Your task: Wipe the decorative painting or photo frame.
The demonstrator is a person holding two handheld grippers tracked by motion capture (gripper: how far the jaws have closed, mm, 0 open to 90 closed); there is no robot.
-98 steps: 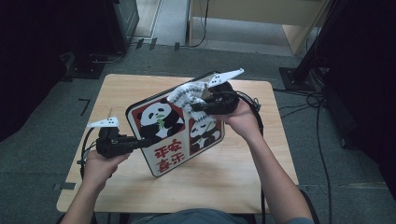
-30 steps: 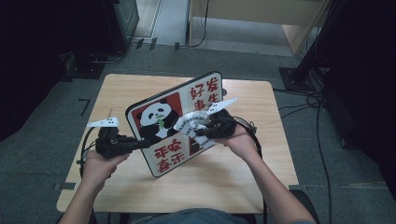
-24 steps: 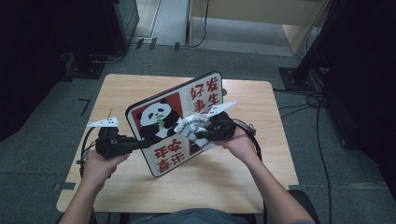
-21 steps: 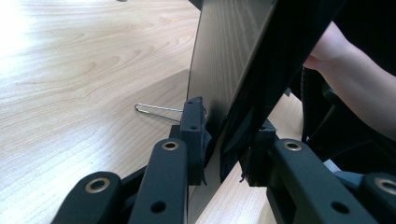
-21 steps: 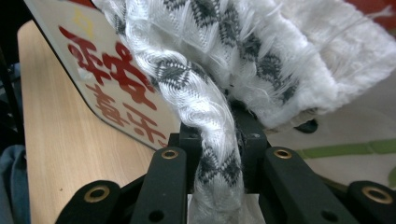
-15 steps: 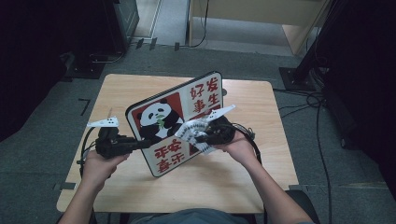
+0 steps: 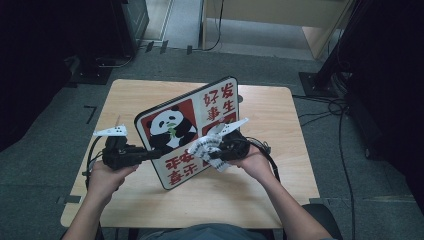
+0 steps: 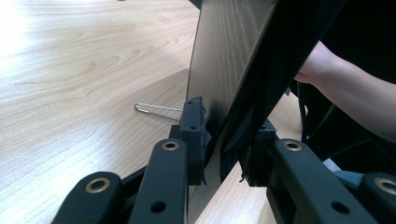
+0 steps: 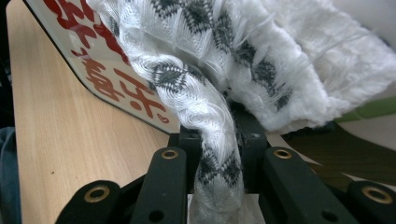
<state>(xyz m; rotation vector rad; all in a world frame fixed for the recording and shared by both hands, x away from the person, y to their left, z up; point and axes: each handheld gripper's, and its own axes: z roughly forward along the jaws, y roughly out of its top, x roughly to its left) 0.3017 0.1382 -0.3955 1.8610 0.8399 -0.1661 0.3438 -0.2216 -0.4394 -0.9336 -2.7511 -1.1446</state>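
A light wooden surface [image 7: 150,95] is set on grey carpet among dark equipment. Near the middle of the surface, a panda sign board [image 7: 187,130] with red characters is held tilted, its lower edge towards the near edge. The board's left edge is clamped between the fingers [image 8: 194,133] of the left gripper [image 7: 150,154]. A white cloth with a grey pattern [image 7: 207,149] is pressed against the board's face and is pinched in the closed fingers of the right gripper [image 7: 220,152]. A thin wire clip [image 8: 156,109] is seen lying on the surface behind the board.
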